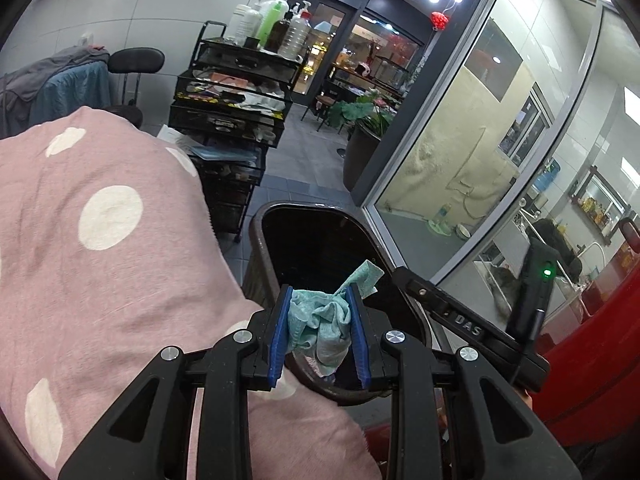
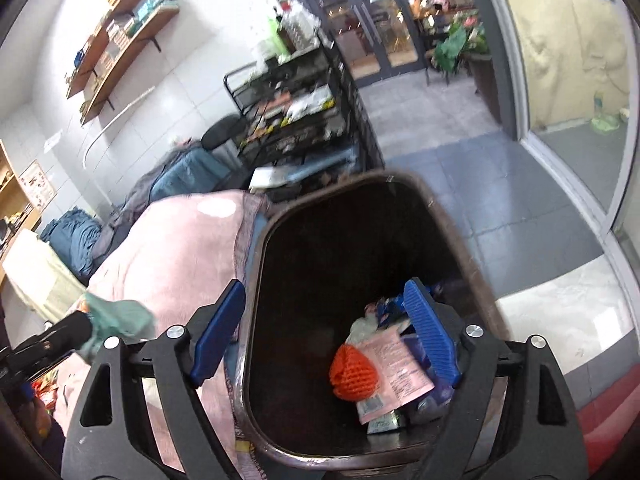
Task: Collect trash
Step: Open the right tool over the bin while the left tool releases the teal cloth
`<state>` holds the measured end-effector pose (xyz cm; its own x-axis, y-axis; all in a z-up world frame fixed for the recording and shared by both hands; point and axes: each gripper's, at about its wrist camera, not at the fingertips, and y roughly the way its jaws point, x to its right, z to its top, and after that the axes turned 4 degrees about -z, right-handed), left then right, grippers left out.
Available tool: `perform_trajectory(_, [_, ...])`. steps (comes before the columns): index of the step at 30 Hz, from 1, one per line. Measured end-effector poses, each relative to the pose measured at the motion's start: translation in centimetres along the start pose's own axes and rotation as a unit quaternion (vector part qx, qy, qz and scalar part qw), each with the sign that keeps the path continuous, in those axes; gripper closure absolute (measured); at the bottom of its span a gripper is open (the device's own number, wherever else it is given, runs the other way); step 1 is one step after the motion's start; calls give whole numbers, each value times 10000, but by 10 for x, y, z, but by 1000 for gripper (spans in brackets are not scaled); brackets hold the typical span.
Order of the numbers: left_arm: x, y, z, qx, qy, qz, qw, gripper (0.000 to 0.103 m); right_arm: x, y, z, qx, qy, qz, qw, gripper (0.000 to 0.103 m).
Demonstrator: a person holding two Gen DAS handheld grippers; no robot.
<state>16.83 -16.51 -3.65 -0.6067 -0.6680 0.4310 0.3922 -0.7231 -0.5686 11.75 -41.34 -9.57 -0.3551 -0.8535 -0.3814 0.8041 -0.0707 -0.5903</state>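
Observation:
My left gripper [image 1: 319, 334] is shut on a crumpled pale green wipe [image 1: 326, 320] and holds it over the near rim of a dark brown trash bin [image 1: 280, 216]. The wipe also shows at the left of the right wrist view [image 2: 120, 316]. My right gripper [image 2: 324, 336] is open and empty, above the bin's [image 2: 460, 240] opening. Inside the bin lie an orange foam net [image 2: 354, 374], a pink printed packet [image 2: 400, 368] and other wrappers. The right gripper's body shows at the right of the left wrist view [image 1: 460, 320].
A pink blanket with white dots [image 1: 100, 240] covers a surface left of the bin. A black cart with bottles [image 1: 240, 92] stands behind. A glass partition [image 1: 480, 140] runs on the right. A red surface [image 1: 592, 360] lies near right. Grey floor tiles [image 2: 480, 184] surround the bin.

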Motion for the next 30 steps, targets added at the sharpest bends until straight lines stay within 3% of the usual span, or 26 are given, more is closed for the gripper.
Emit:
perform_trajectory(4, [4, 19, 8, -189, 44, -8, 9998, 76, 7, -10, 6, 229, 98, -137, 9996, 19])
perform_trajectory(19, [17, 76, 18, -756, 253, 143, 9967, 73, 36, -21, 18, 365, 431, -428, 9975, 18])
perform_trajectory(22, [18, 82, 19, -821, 248, 211, 9961, 50, 41, -22, 20, 403, 484, -479, 9969, 17])
perform_trajectory(24, [19, 83, 18, -772, 297, 345, 9960, 25, 44, -23, 22, 437, 520, -519, 9963, 15])
perform_trajectory(30, [27, 74, 13, -669, 619, 546, 9943, 17, 50, -24, 24, 505, 611, -645, 9948, 9])
